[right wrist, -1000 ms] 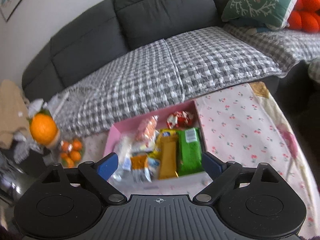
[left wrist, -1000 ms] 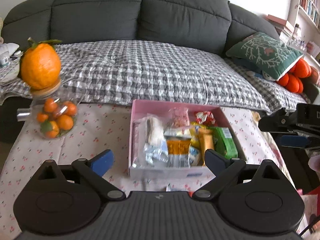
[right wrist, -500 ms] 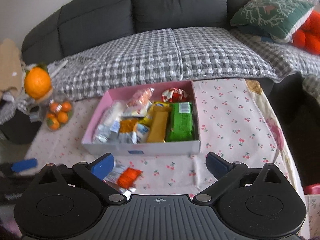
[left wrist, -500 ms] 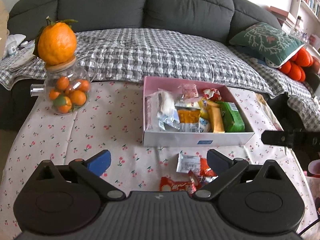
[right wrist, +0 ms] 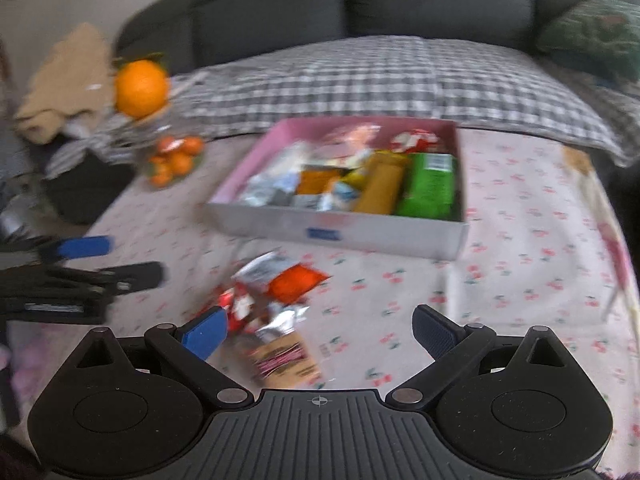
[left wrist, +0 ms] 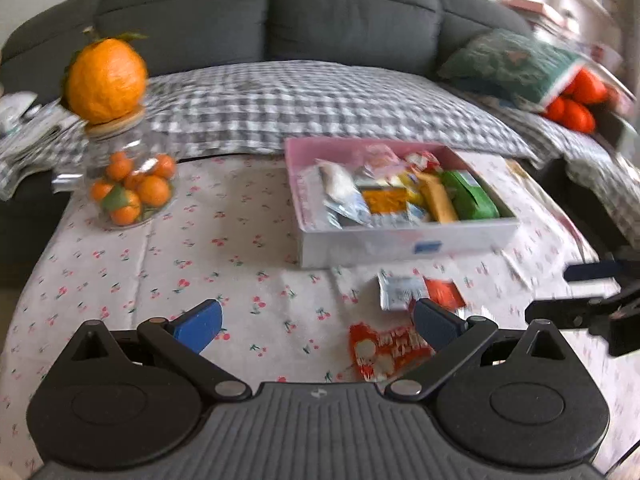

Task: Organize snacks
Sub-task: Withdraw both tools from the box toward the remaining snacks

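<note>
The counter is covered by a cherry-print cloth, before a grey sofa. Both the left hand-held gripper and the right hand-held gripper are held wide, empty.

A home living room — grey sofa, cushion, cloth-covered table.

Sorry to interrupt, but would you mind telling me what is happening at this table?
A person is tidying snacks with two handheld tongs. The pink box on the cherry-print tablecloth already holds several packets. A few loose wrappers lie in front of it. The left tongs and right tongs are both open and empty, near those wrappers.
</note>
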A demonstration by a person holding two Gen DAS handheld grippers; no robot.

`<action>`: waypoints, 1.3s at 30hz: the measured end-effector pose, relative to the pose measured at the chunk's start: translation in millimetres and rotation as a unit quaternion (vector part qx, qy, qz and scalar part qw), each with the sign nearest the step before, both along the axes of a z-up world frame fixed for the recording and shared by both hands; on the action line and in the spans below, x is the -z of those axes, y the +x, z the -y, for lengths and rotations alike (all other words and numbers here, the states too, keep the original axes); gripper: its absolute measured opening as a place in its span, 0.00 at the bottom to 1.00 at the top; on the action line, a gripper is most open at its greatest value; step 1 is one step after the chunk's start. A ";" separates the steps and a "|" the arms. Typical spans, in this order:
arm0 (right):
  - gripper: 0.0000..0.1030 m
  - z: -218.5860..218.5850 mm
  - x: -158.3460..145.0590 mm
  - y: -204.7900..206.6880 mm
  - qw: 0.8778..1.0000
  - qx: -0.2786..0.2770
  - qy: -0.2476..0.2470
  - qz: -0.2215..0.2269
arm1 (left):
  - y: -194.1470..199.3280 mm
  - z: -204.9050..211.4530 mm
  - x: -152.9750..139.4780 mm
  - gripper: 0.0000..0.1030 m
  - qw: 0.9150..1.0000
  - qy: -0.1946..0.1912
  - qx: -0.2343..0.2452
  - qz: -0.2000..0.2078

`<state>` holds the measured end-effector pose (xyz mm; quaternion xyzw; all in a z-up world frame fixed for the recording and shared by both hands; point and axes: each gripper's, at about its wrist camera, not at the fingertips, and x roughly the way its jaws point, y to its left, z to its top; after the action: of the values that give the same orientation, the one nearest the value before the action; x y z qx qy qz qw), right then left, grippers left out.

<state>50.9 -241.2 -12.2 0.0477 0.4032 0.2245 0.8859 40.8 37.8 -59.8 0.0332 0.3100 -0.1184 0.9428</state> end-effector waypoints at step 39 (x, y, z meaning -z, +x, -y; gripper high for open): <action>0.96 -34.6 52.7 -7.4 0.991 -0.100 -0.089 0.024 | 10.5 22.8 45.2 0.74 0.973 0.087 0.211 0.035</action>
<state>43.5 -206.6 -64.9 -0.0773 0.4029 0.2767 0.8690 51.3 15.0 -104.9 0.1835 0.2717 -0.2857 0.9005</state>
